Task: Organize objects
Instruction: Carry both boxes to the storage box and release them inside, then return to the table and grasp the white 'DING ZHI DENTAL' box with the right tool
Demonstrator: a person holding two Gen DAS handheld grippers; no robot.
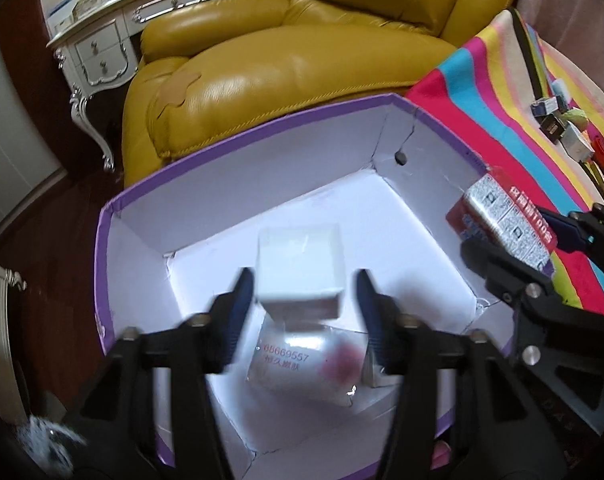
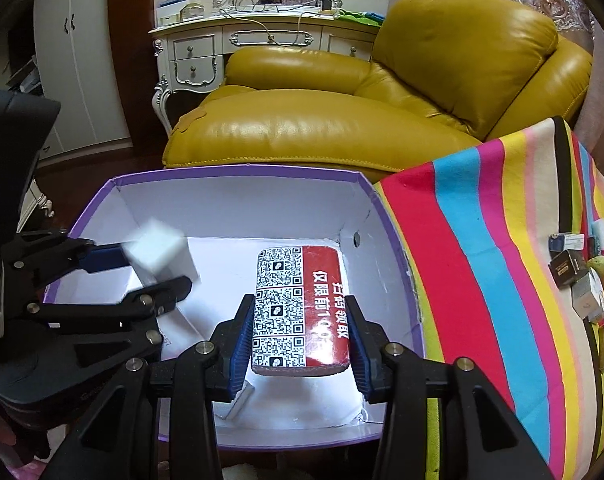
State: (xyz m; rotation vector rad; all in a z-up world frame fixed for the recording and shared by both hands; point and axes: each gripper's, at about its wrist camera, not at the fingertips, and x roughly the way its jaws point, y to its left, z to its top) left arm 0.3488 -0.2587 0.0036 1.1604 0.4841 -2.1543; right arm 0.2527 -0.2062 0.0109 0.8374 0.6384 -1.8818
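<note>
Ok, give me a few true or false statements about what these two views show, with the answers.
1. The right tongs grip a red pack printed with QR codes. True.
2. The armchair behind the box is blue. False: it is yellow leather.
3. The purple-edged box is white inside. True.
4. The striped cloth has nothing on it. False: several small boxes lie on it.
5. A white carton sits between the fingers of the left tongs, over the purple-edged box. True.
</note>
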